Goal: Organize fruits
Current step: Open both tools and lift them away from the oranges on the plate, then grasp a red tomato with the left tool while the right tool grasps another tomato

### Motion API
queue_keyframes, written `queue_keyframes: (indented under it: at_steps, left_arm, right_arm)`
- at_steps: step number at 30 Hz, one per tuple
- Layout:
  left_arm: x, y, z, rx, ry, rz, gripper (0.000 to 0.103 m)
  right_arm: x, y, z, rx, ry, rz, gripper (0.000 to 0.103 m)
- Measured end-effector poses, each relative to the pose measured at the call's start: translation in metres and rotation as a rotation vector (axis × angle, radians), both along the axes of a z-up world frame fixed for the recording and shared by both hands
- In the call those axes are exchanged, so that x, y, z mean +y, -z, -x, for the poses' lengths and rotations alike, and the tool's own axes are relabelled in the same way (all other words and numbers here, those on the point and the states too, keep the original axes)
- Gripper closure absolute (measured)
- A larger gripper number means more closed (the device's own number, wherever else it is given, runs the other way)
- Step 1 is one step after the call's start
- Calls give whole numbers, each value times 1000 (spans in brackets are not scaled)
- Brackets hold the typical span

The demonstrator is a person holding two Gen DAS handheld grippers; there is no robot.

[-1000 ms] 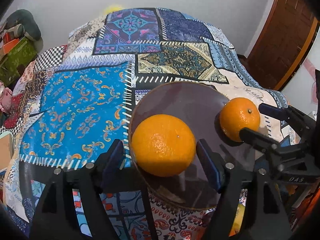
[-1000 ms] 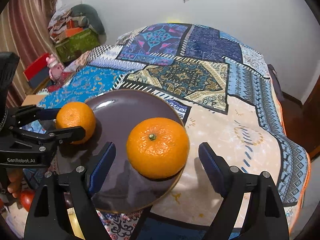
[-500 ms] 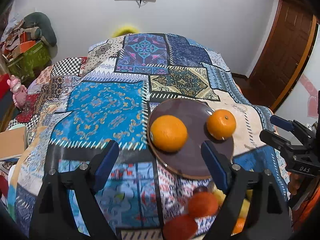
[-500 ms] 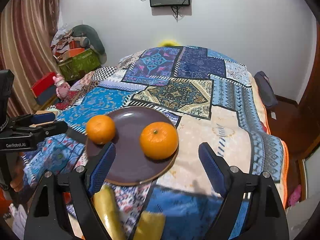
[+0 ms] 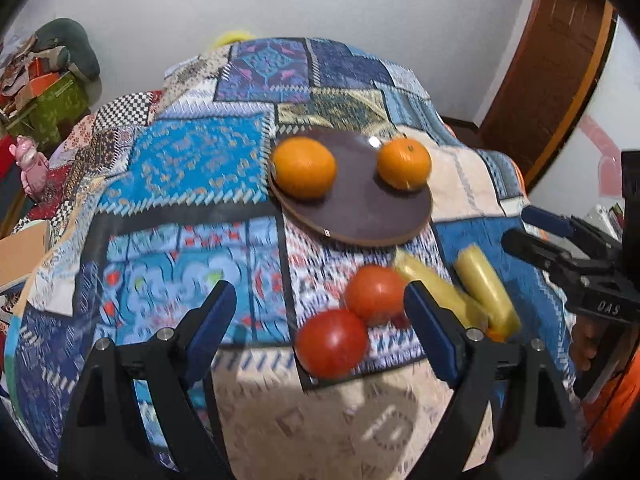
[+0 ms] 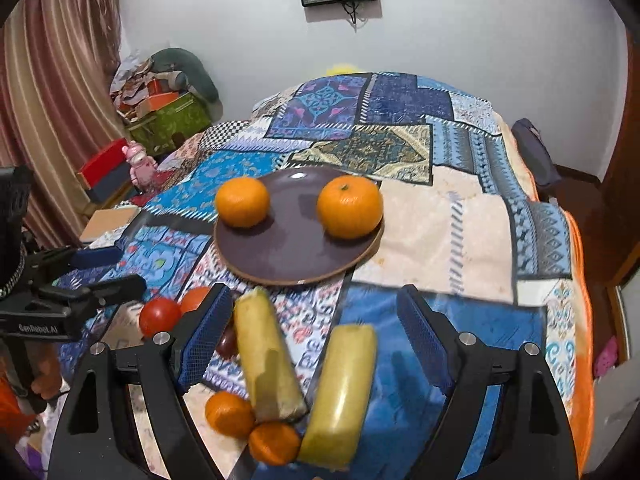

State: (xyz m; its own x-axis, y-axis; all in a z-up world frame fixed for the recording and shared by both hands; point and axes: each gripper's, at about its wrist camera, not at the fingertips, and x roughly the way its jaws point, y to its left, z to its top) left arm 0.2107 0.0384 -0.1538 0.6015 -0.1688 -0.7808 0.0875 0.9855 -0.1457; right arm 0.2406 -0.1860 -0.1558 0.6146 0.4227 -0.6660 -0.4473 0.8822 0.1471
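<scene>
Since both oranges [image 6: 242,201] [image 6: 350,206] already sit on the plate [image 6: 296,258], your left gripper [image 5: 320,308] and right gripper [image 6: 310,320] hang spread wide and empty — a second ago each straddled an orange; now you've pulled back over the tomatoes [image 5: 332,343] and yellow pieces [image 6: 340,392] — still on the quilt [image 6: 440,232].

Plate [image 6: 296,248] dark purple-brown, tan rim. Two oranges [image 6: 241,201] [image 6: 349,206] on it, bright orange. Bedspread [image 5: 192,168] patchwork: blue, turquoise, navy, cream, gold-on-teal panels, black-white checks at one side. Two tomatoes [image 5: 332,343] [image 5: 374,293] red. Two yellow bananas [image 6: 267,356] [image 6: 340,392]. Two smaller orange fruits [image 6: 229,414] [image 6: 273,442] near them. Gripper fingers [image 5: 209,322] black, blue pads. Wall [image 6: 480,32] white, curtain [image 6: 48,92] pinkish-brown stripes.
</scene>
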Motion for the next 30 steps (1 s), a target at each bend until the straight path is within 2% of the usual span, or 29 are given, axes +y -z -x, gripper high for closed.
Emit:
queue_keyframes:
  at_steps: [3, 10, 15, 30]
  left_arm:
    - [-5, 9, 9, 10, 17, -25, 17]
    - [-6, 31, 15, 60, 3, 7, 19]
    - [-6, 43, 9, 97, 1, 30, 30]
    - [-10, 56, 5, 96, 27, 24, 43]
  right_arm:
    - [3, 4, 6, 7, -13, -4, 24]
    - [11, 15, 19, 26, -48, -3, 28]
    - [19, 21, 23, 36, -74, 7, 29]
    - [48, 32, 23, 58, -153, 39, 33]
